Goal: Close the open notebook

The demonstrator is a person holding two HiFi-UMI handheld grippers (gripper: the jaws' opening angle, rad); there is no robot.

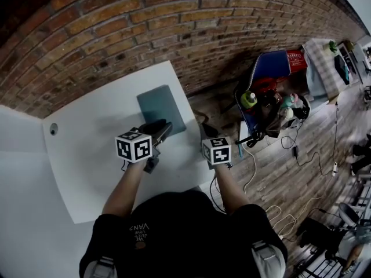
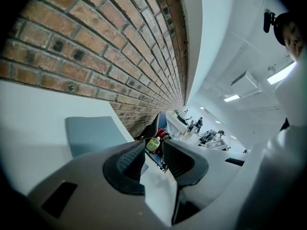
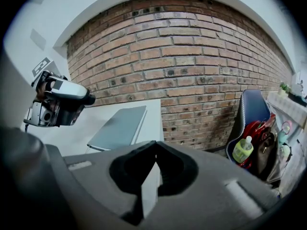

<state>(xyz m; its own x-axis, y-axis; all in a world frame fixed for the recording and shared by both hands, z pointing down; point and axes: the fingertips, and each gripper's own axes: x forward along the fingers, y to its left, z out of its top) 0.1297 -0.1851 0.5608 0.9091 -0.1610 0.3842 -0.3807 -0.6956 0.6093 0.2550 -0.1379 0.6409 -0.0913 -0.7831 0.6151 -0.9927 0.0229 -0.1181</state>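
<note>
The notebook [image 1: 161, 110] lies closed on the white table [image 1: 87, 155], its grey-teal cover up, close to the brick wall. In the left gripper view the notebook [image 2: 91, 134] sits ahead and to the left of the jaws. My left gripper [image 1: 161, 127] hovers just short of the notebook's near edge; its jaws [image 2: 153, 145] stand apart with nothing between them. My right gripper [image 1: 208, 136] hangs at the table's right edge, its jaws [image 3: 156, 145] shut with tips touching and nothing held. The right gripper view shows the notebook [image 3: 120, 127] ahead and the left gripper [image 3: 60, 102] beside it.
A brick wall [image 1: 174, 28] runs behind the table. To the right, a blue chair [image 1: 269, 68] holds bags and a green bottle [image 1: 249, 100]. Cables [image 1: 290, 149] trail over the wooden floor. A small round hole [image 1: 53, 128] marks the table's left part.
</note>
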